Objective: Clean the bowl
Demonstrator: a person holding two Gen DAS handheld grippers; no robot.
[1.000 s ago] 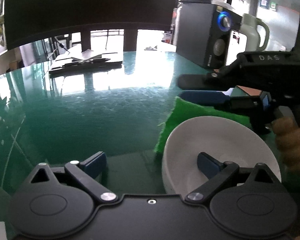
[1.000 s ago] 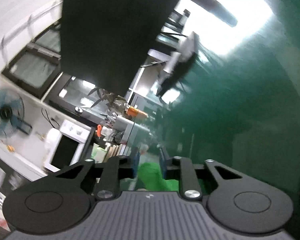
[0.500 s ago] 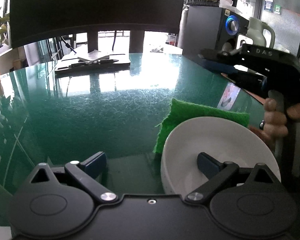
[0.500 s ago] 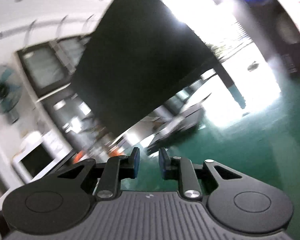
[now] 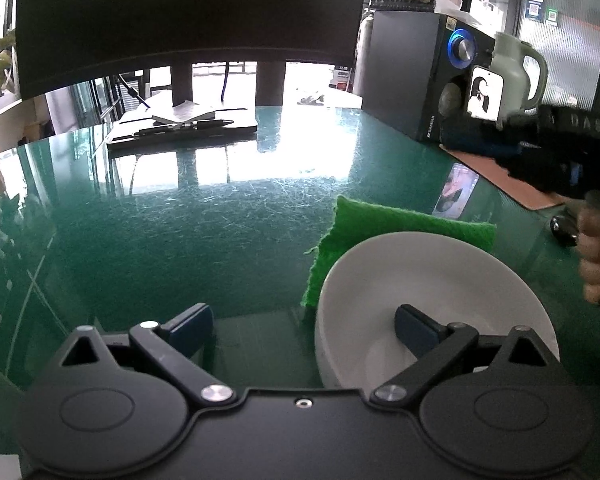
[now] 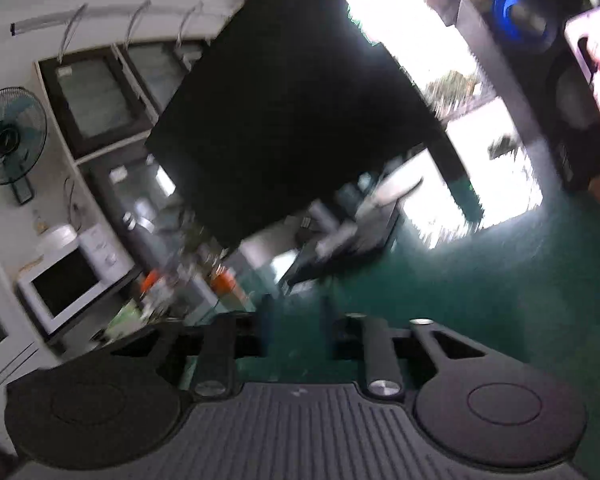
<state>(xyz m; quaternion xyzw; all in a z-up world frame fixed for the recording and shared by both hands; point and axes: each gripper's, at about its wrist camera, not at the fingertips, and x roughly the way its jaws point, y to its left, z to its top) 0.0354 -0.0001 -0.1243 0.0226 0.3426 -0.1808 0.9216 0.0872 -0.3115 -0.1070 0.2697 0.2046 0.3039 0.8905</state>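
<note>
Just ahead of the left hand-held gripper [image 5: 302, 326], a white bowl [image 5: 432, 284] upright on the green counter [image 5: 180, 232], mouth up, round, no long axis to call. Nothing visible inside except the gripper's right finger [image 5: 416, 326] reaching over the rim; left finger out over bare counter, jaws spread wide, pinching nothing. Behind the bowl, touching it, a green scouring cloth [image 5: 384, 220], flat. Over to the right, right hand-held gripper [image 6: 296, 320] lifted clear, blurred, jaws closing, nothing between them.

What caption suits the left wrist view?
Open left tongs straddle the near rim of a white bowl resting partly on a green cloth on the green table.
</note>
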